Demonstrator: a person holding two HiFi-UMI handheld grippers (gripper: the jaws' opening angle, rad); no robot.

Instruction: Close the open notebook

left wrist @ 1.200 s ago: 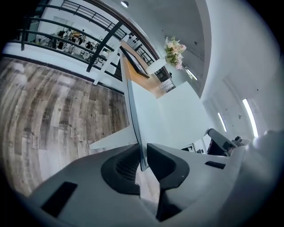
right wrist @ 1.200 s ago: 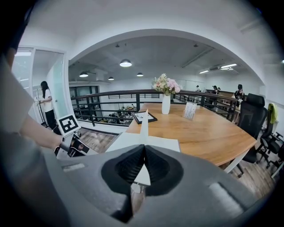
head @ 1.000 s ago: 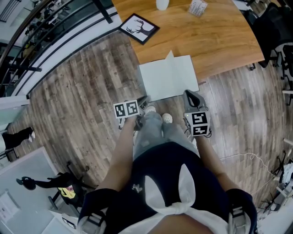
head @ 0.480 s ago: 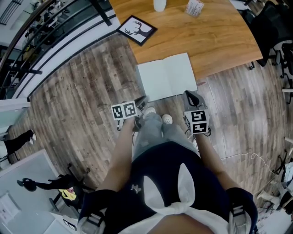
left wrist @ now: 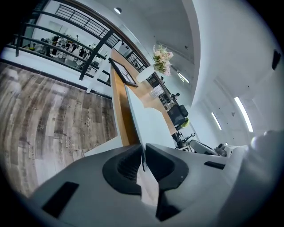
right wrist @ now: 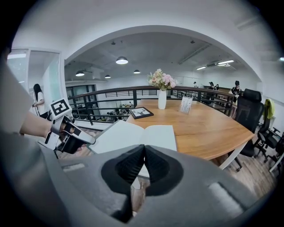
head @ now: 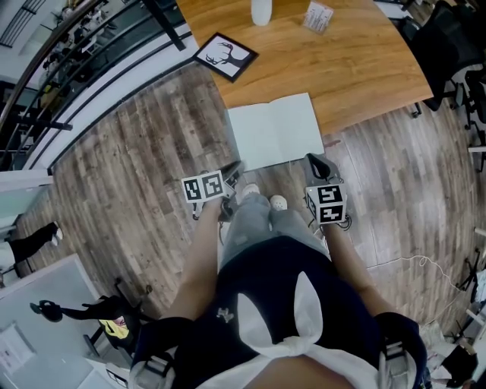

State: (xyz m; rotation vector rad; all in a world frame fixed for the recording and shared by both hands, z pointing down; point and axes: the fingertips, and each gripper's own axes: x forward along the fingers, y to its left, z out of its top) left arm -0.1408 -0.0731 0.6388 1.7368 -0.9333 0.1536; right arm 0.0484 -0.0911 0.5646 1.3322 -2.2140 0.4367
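The open white notebook lies on the wooden table, with its near part hanging over the table's edge. My left gripper is at the notebook's near left corner. In the left gripper view, that gripper is shut on the thin edge of the left cover, and the notebook shows edge-on. From the right gripper view, the left gripper holds that corner slightly raised. My right gripper sits by the near right corner. Its jaws are shut, and I see nothing between them.
On the table's far side stand a framed deer picture, a white vase and a small card holder. A black railing runs to the left. An office chair stands to the right. The person's legs and shoes are below the grippers.
A page that stood up at the spine a second ago now lies flat. The left gripper has shifted slightly with the corner. The right gripper has kept still.
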